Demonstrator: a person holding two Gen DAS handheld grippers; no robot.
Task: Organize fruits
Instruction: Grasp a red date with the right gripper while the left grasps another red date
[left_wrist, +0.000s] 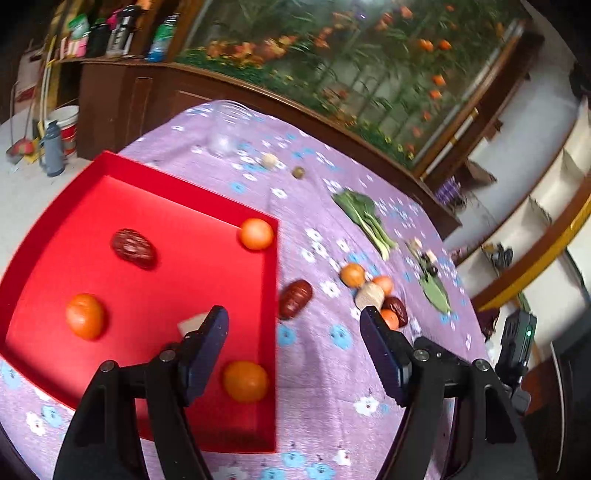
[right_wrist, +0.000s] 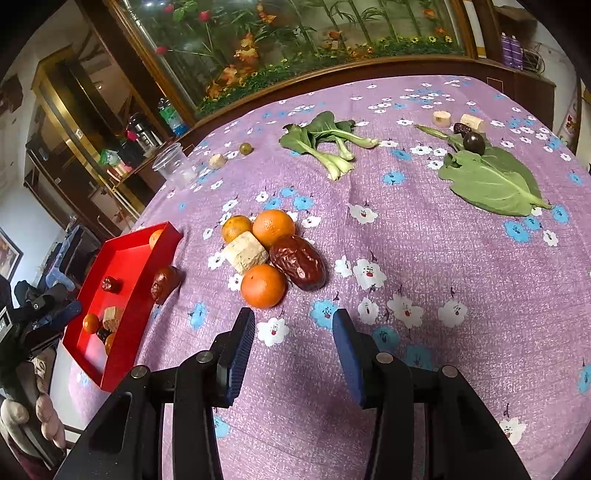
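since the near orange (right_wrist: 263, 285) sits just beyond my right gripper (right_wrist: 293, 332), slightly left of its open, empty jaws, i judge that arm nearer than the left gripper (left_wrist: 293, 334), also open.

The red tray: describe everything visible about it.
The red tray is a shallow rectangular box with low upright walls, matte and card-like in look. It lies flat on the purple floral tablecloth near the table's edge. Inside lie three oranges, a wrinkled red date and a pale beige chunk. Another date rests against its outer wall. The open left gripper hovers over its corner.
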